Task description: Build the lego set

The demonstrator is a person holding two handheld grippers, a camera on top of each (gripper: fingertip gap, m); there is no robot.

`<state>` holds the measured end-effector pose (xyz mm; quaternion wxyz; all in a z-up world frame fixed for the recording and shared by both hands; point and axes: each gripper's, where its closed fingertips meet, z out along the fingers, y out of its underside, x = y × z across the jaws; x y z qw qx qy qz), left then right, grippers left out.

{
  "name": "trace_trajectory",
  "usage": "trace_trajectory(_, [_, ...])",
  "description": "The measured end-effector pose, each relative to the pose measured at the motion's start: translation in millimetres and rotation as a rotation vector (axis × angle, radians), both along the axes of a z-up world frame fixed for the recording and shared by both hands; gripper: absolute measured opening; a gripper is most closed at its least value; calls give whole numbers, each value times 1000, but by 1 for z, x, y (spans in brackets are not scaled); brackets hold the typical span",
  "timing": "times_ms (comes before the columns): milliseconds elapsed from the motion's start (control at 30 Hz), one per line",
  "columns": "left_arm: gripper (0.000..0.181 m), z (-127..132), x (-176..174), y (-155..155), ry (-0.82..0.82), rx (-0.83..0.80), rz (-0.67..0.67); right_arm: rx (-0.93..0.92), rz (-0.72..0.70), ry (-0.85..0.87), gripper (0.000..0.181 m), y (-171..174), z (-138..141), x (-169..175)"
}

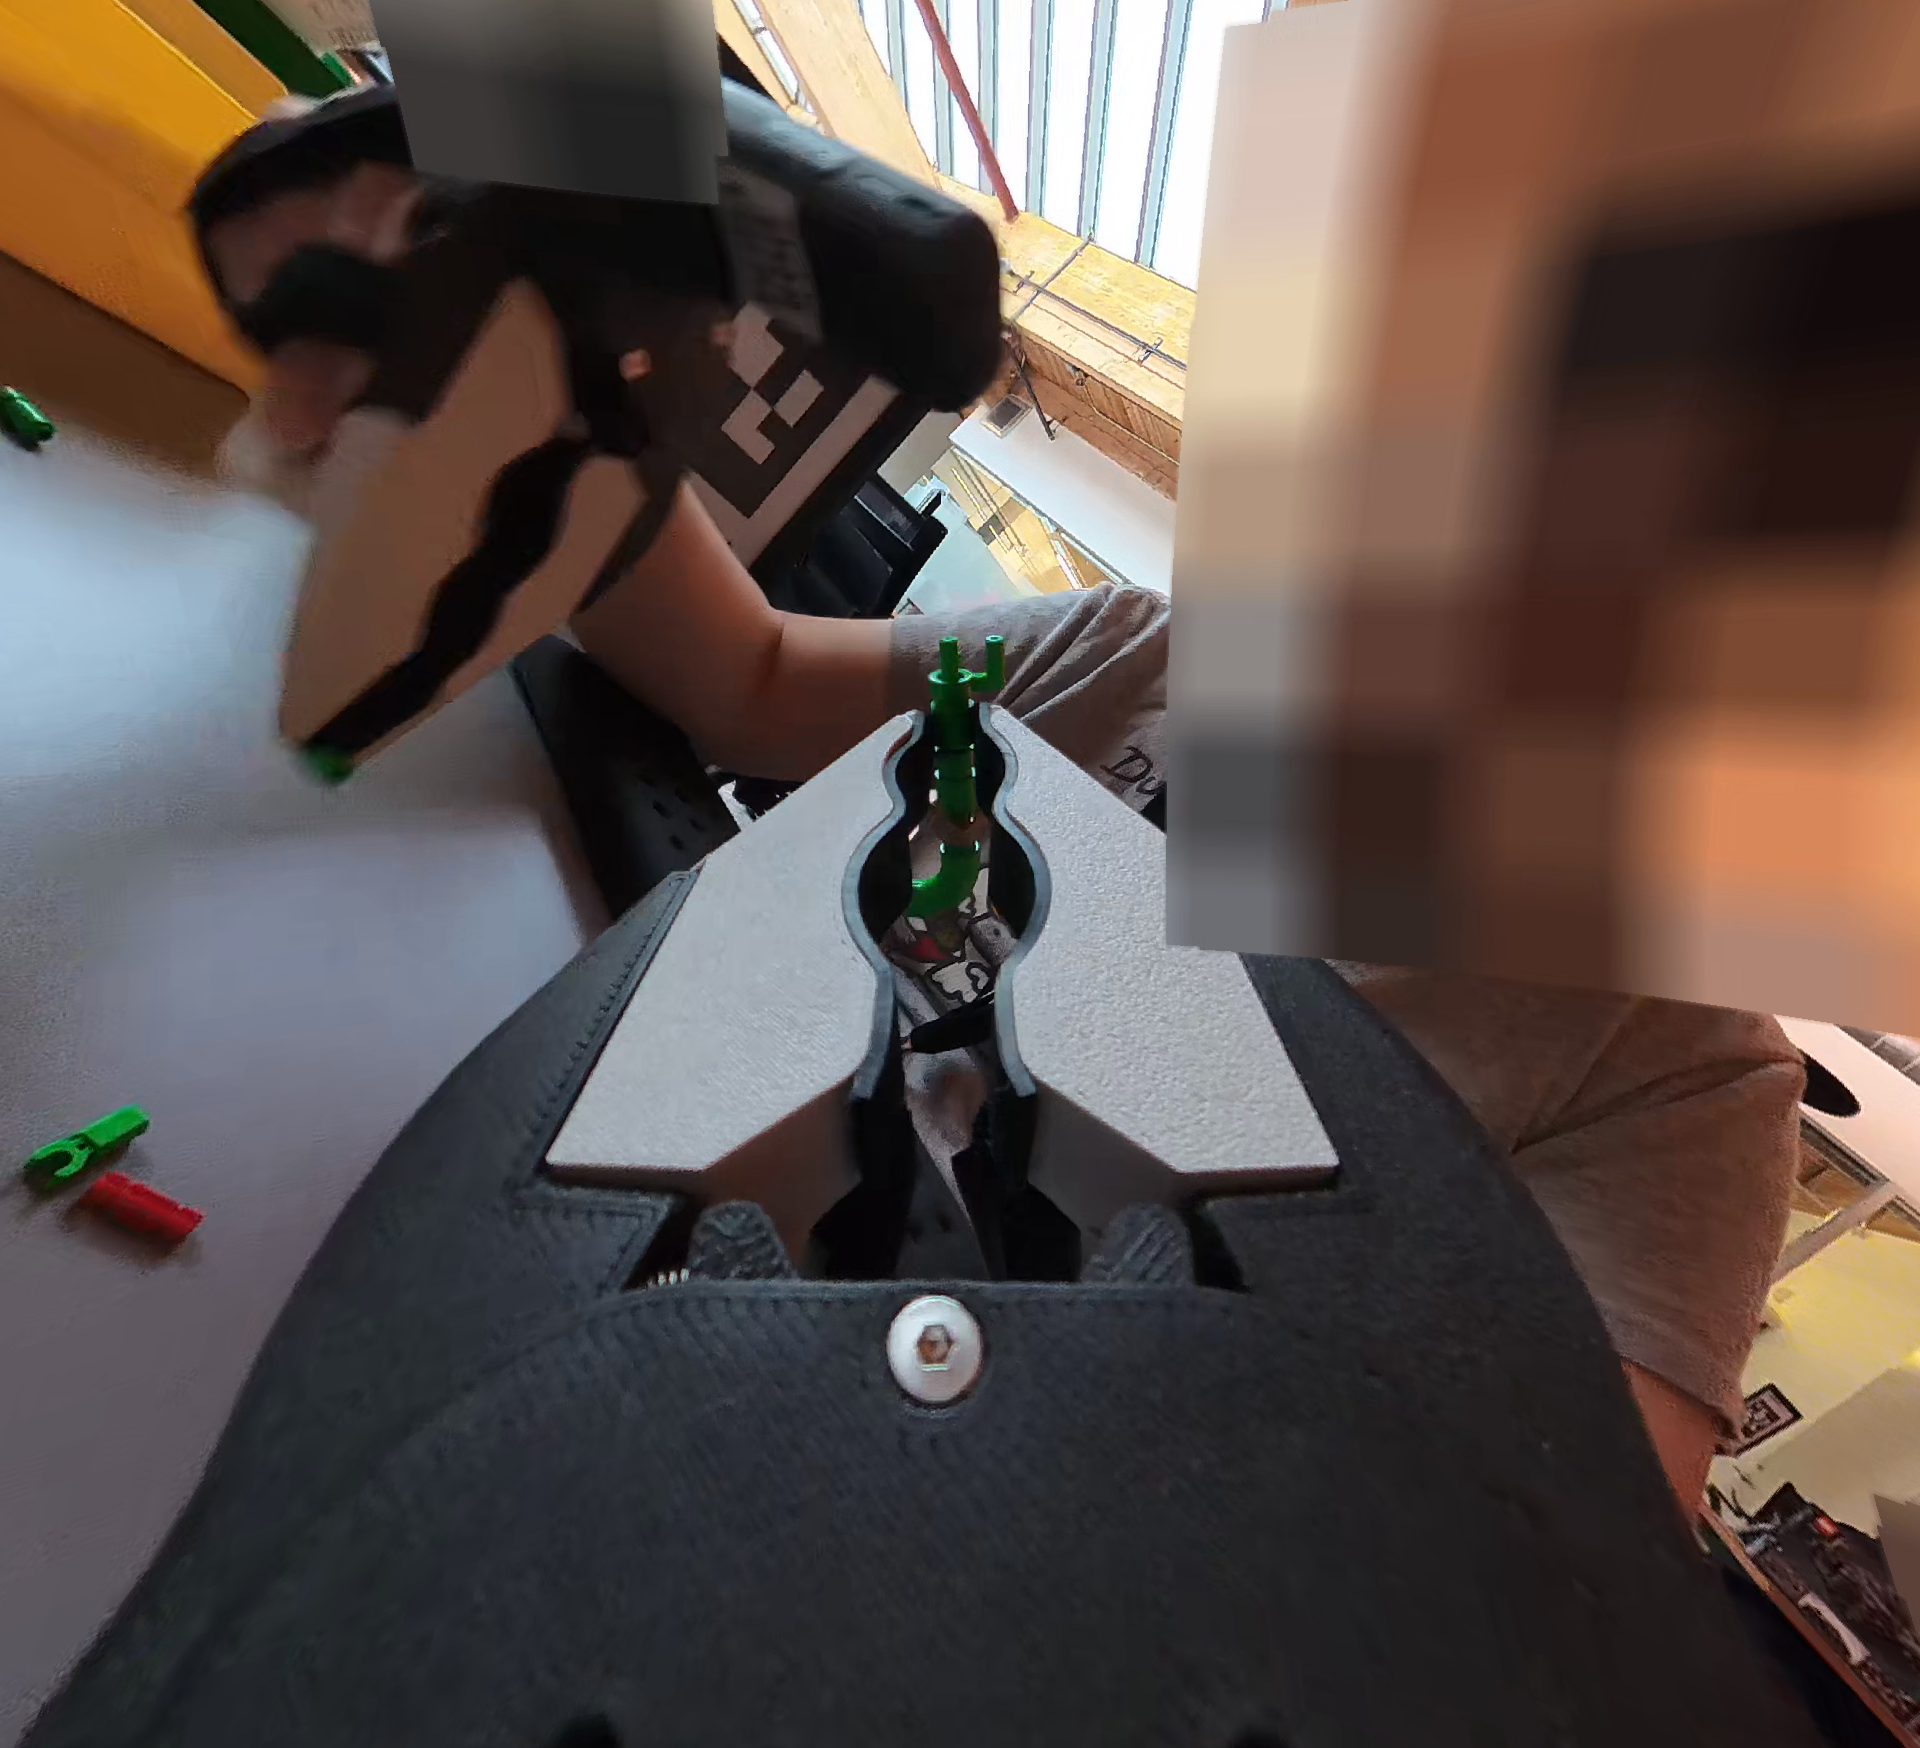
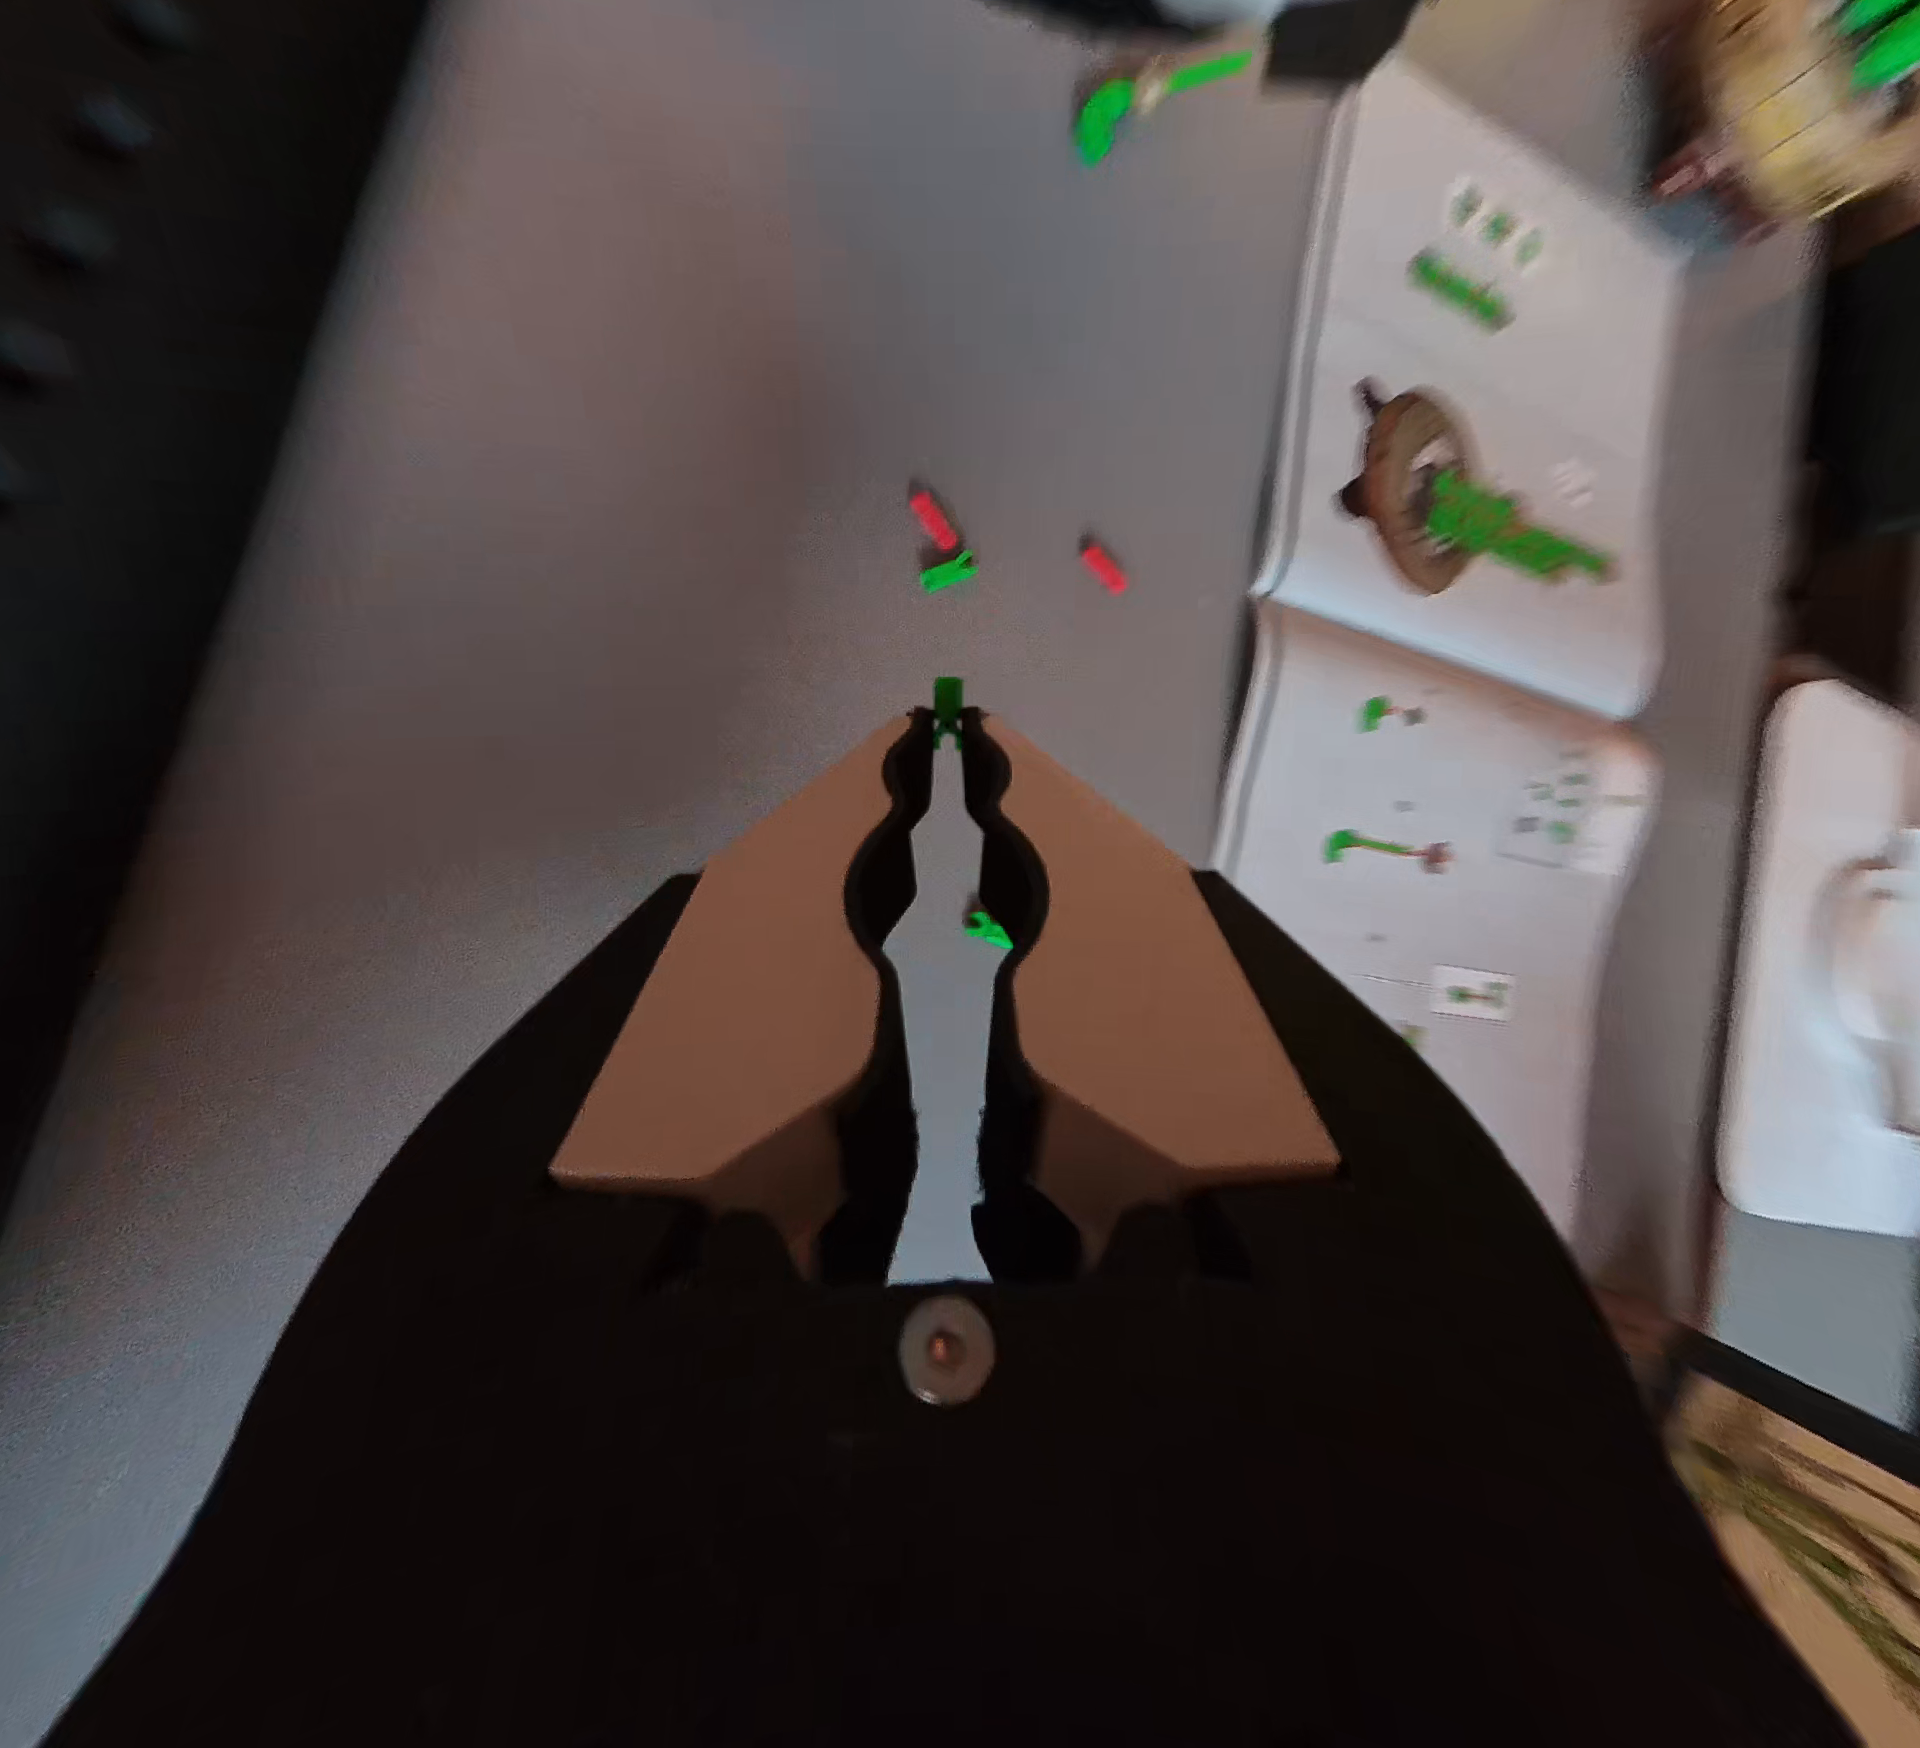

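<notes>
My left gripper (image 1: 951, 722) is shut on a green lego stem assembly (image 1: 954, 768); its forked top sticks out past the fingertips and its curved end hangs between the fingers. It is lifted and tilted up toward the person. My right gripper (image 2: 948, 719) is shut on a small green lego piece (image 2: 948, 701) at its fingertips, above the grey table (image 2: 623, 451). In the left wrist view the right gripper (image 1: 338, 753) appears blurred at the upper left with the green piece (image 1: 330, 763) at its tip. The left gripper with its stem (image 2: 1153, 93) shows blurred at the top of the right wrist view.
Loose pieces lie on the table: a green clip (image 1: 85, 1145) and red pin (image 1: 140, 1208), and another green piece (image 1: 23, 418); red pins (image 2: 933, 519) (image 2: 1103, 566) and green clips (image 2: 948, 572) (image 2: 987, 929). An open instruction booklet (image 2: 1455, 493) and a yellow-brown model (image 2: 1808, 67) are at the right.
</notes>
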<state>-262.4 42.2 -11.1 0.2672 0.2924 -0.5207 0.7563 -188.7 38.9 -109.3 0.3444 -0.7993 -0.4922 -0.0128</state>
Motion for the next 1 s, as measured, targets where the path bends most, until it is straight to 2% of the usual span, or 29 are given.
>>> trace_trajectory(33, [6, -1, 1, -2, 2, 4, -3, 58, 5, -21, 4, 0, 16, -4])
trace_trajectory(167, [6, -3, 0, -6, 4, 6, -17, 190, 68, 0, 4, 0, 76, -31])
trace_trajectory(267, [6, 0, -1, -8, 0, -24, -29, 217, 143, -35, 4, 0, 104, -44])
trace_trajectory(333, [6, -3, 0, -10, 3, -6, -28, 182, 165, -90, 4, 2, 111, -43])
trace_trajectory(400, [6, -6, 4, -11, -13, 34, 8, 31, 158, -44, 4, -4, 110, -46])
trace_trajectory(467, [6, -5, 8, -10, -40, 82, 62, -69, 67, 12, 4, -2, 107, -40])
trace_trajectory(533, [6, -25, 18, -9, -75, 294, 169, -114, 89, 77, 4, -9, 100, -44])
trace_trajectory(600, [6, -45, 28, -3, -109, 530, 275, -133, 81, 44, 4, -10, 90, -36])
trace_trajectory(733, [6, -54, 37, 2, -215, 794, 409, -187, 25, -13, 4, -9, 70, -23])
trace_trajectory(800, [6, -66, 42, 12, -254, 1000, 480, -194, -2, -91, 4, -4, 59, -17])
trace_trajectory(900, [6, -85, 44, 31, -321, 1344, 544, -92, -36, -179, 4, 13, 55, -9])
trace_trajectory(1000, [6, -95, 40, 33, -376, 1529, 520, 35, -98, -136, 4, 22, 48, -13])
